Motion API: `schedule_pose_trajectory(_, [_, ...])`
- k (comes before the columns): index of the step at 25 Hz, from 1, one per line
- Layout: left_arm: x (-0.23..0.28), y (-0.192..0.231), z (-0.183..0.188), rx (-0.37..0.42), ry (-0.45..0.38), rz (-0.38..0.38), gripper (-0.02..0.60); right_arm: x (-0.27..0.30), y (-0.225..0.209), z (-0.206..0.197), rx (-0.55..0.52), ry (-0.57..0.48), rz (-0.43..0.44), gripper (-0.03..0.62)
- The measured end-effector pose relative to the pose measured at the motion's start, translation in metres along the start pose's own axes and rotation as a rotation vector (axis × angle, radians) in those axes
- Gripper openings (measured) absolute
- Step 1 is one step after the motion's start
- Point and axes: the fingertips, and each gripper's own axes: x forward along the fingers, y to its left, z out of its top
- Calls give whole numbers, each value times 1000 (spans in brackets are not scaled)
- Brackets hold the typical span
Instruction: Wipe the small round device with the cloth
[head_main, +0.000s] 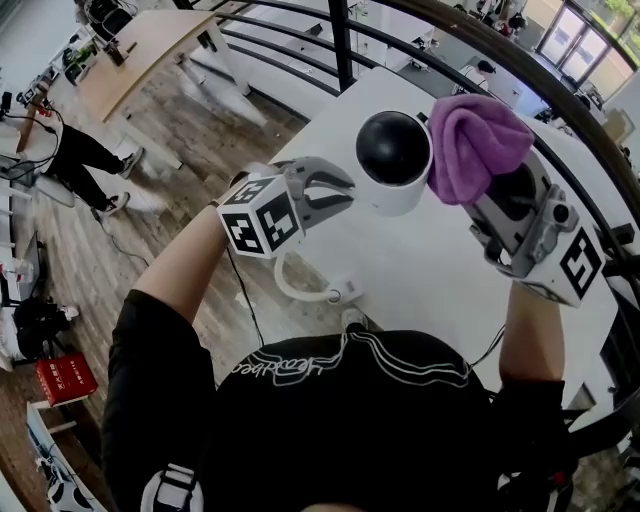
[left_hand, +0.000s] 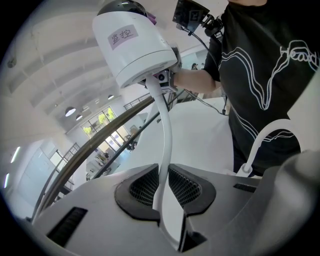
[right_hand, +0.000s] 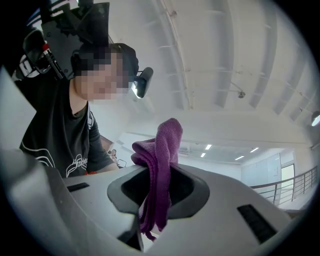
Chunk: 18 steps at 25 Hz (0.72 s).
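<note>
**Tabletop action: cloth meets device**

White table (head_main: 420, 290) is seen below. The small round device (head_main: 393, 160) is tilted over it, base turned toward the left gripper (left_hand: 164, 186), whose jaws are clamped narrowly on the white cable (left_hand: 167, 125). The purple cloth (head_main: 478, 145) is pinched in the right gripper (right_hand: 156, 197) and bunched against the device's side.

shirt (head_main: 340, 400): black, white print (short-sleeved) | left claw (head_main: 341, 192), right claw (right_hand: 158, 186): grey, square-marked
</note>
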Motion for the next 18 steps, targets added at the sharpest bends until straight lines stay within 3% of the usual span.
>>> schedule_pose_trajectory(18, [0,-1,0,-16,-3,-2,67,-11,45,-34,-127,200,74,67])
